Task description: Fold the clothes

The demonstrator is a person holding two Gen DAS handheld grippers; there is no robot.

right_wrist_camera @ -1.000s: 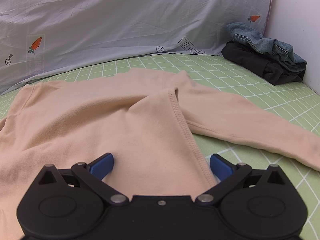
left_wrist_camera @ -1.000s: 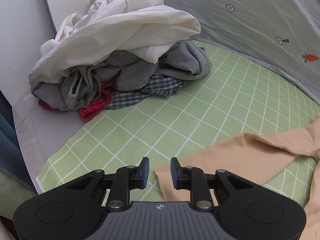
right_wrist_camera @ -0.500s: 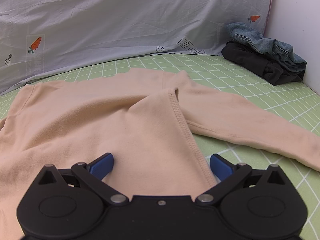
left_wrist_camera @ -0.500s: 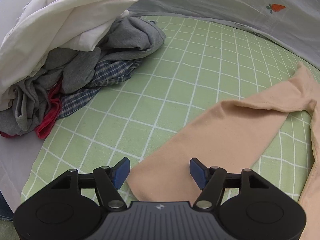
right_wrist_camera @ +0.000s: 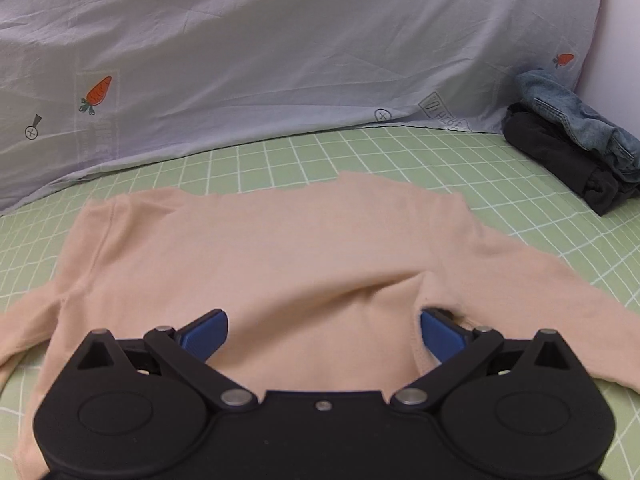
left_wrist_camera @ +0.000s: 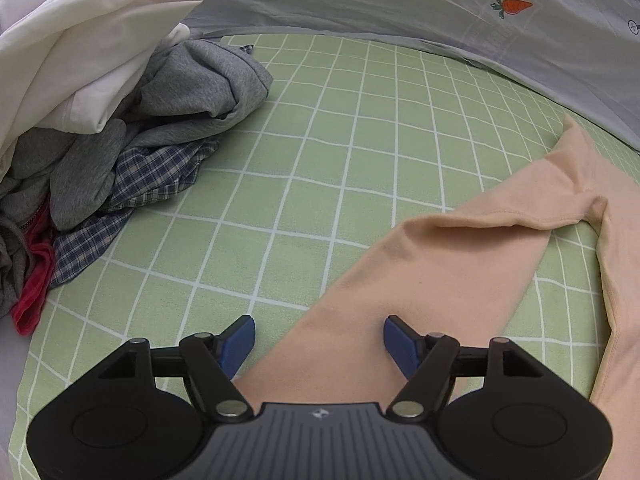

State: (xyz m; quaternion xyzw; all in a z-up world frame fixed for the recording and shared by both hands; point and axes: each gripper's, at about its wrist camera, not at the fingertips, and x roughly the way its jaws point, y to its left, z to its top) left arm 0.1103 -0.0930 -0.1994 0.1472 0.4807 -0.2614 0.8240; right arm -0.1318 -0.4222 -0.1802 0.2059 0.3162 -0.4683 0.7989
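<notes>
Left wrist view: the left claw (left_wrist_camera: 319, 342) hangs over the green checked bed sheet (left_wrist_camera: 320, 140), its blue pads spreading wider right now, gripping nothing. One sleeve (left_wrist_camera: 432, 280) of the peach long-sleeved shirt (left_wrist_camera: 592, 184) runs between the pads and under the claw body, but neither pad presses on it. Off to the left sits one heap of unfolded clothes (left_wrist_camera: 120, 120): a white garment on top, grey ones beneath, one blue plaid piece, one strip of red. A grey carrot-print cover (left_wrist_camera: 440, 8) rises behind.

Right wrist view: the right claw (right_wrist_camera: 322, 330) stands wide open above the shirt's (right_wrist_camera: 280, 248) body, which lies spread on the sheet (right_wrist_camera: 360, 152). The cloth passes between the pads, the right pad sitting by a stitched hem; no pinch shows. Far right, one small stack of two folded pieces: blue jeans (right_wrist_camera: 572, 120) on a black garment (right_wrist_camera: 560, 160).
</notes>
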